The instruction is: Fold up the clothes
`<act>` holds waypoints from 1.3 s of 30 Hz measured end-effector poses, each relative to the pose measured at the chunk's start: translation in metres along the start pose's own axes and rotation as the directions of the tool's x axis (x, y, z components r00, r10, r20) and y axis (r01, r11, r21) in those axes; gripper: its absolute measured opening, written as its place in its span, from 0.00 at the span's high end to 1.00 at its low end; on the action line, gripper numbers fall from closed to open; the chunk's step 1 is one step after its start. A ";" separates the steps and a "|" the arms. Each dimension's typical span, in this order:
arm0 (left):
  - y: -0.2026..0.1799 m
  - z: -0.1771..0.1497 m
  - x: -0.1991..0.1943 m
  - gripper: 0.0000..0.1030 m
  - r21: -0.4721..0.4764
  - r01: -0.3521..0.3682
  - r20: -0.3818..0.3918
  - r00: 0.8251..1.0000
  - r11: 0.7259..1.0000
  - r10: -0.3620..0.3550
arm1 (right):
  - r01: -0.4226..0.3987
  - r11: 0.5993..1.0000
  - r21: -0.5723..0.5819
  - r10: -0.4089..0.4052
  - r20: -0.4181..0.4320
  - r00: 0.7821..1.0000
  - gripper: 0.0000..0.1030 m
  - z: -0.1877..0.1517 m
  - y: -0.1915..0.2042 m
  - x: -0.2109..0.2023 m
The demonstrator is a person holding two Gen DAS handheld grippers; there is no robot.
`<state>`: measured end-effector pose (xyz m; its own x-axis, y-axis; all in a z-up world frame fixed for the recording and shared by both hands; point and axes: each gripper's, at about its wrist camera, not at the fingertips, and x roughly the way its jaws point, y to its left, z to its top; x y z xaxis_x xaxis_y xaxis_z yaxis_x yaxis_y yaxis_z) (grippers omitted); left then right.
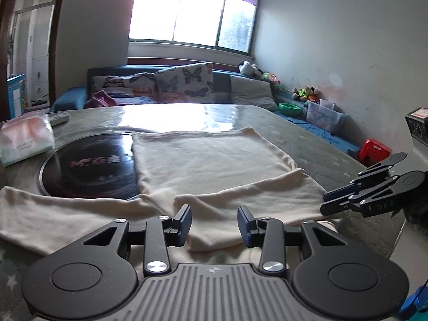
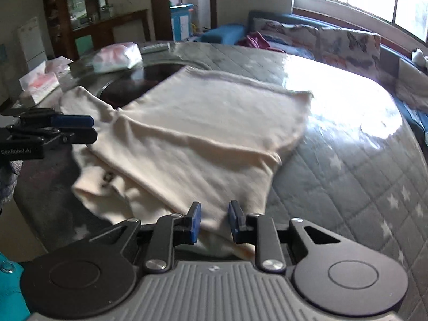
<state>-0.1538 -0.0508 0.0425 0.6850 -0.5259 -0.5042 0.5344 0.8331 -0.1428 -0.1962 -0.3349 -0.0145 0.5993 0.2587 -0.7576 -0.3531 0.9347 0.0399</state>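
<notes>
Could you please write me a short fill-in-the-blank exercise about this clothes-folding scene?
1. The cream garment lies partly over a round ____ cooktop set in the table.
2. The left gripper has its fingers ____, with nothing between them.
3. The cushions on the sofa beyond the table are printed with ____.
4. The plastic stool by the wall is ____ in colour.

Missing words: black; open; butterflies; red

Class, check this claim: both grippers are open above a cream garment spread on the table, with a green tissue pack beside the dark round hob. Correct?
Nearly. The tissue pack is white and pink, not green, as the left wrist view shows; the rest stands.
</notes>
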 end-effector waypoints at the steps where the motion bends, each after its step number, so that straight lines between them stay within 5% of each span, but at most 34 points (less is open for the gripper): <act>1: -0.002 0.000 0.003 0.61 0.004 0.003 -0.005 1.000 1.000 -0.003 | -0.002 1.000 0.003 0.002 -0.003 1.000 0.79 0.000 -0.002 -0.001; 9: -0.007 0.007 0.023 0.61 0.016 0.014 -0.028 1.000 1.000 -0.014 | 0.012 0.999 -0.034 -0.009 0.090 0.996 0.79 0.032 -0.012 0.005; 20: 0.003 0.009 0.044 0.62 -0.016 -0.020 -0.071 0.997 1.000 0.018 | 0.071 0.997 0.020 -0.072 0.073 0.995 0.79 0.037 -0.040 0.036; 27: -0.002 0.016 0.041 0.62 -0.016 -0.012 -0.037 0.999 1.000 0.011 | 0.029 0.999 -0.040 -0.024 0.114 0.993 0.79 0.035 -0.025 0.019; 39: 0.031 0.004 0.015 0.66 -0.070 -0.132 -0.042 0.991 0.989 0.130 | -0.037 0.994 -0.105 0.044 0.067 0.997 0.73 0.033 0.005 0.032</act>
<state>-0.1250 -0.0331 0.0340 0.7270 -0.4057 -0.5540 0.4030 0.9053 -0.1343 -0.1550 -0.3141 -0.0167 0.6300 0.3152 -0.7097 -0.4483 0.8939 -0.0010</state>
